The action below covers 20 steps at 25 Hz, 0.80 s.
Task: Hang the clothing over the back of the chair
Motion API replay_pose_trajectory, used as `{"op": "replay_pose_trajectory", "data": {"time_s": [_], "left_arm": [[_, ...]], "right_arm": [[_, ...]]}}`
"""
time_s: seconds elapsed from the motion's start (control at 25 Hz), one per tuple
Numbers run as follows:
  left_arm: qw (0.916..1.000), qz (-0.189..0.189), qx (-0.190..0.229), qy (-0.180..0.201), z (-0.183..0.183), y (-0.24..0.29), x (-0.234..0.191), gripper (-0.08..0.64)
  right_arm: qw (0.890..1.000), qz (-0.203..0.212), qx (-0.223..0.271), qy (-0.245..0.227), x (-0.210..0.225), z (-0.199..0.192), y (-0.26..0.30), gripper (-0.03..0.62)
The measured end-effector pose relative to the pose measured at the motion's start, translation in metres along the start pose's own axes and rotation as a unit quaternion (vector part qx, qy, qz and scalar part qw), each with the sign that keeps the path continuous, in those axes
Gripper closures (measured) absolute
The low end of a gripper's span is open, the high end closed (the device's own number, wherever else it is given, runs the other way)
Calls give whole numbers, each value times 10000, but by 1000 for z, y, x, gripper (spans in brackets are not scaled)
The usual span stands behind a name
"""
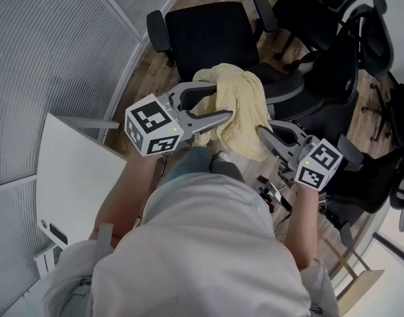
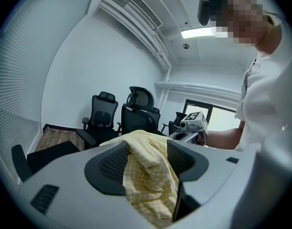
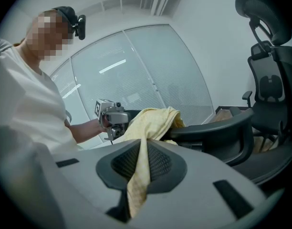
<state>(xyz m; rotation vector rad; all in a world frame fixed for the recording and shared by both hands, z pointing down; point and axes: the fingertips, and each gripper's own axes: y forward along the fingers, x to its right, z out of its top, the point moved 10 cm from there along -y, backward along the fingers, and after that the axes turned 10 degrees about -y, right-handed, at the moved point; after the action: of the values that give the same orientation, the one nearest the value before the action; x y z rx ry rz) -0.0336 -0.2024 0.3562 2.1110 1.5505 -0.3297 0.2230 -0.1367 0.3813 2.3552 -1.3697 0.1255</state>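
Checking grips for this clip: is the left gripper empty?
No, the left gripper has its jaws shut on the yellow cloth bunched between them.

Pale yellow checked clothing (image 1: 236,104) lies crumpled over the top of the black chair back (image 1: 286,84), hanging down its near side.

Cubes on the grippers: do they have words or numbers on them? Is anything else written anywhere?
No words or numbers can be read anywhere.
The left cube and right cube carry only black-and-white square patterns, not letters.
The yellow cloth has a faint check, no print.
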Motion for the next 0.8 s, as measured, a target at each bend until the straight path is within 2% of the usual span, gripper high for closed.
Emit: {"op": "replay_pose_trajectory", "data": {"time_s": [0.2, 0.48, 0.8], "left_arm": [[9998, 161, 67, -8, -4, 0, -3, 302], [9981, 466, 407, -59, 0, -20, -7, 302], [9966, 663, 477, -86, -5, -26, -5, 302]], "right_arm": [[10000, -15, -80, -46, 4, -4, 2, 552], [9984, -140, -307, -453, 3, -7, 6, 552], [9978, -80, -484, -447, 4, -12, 15, 552]]}}
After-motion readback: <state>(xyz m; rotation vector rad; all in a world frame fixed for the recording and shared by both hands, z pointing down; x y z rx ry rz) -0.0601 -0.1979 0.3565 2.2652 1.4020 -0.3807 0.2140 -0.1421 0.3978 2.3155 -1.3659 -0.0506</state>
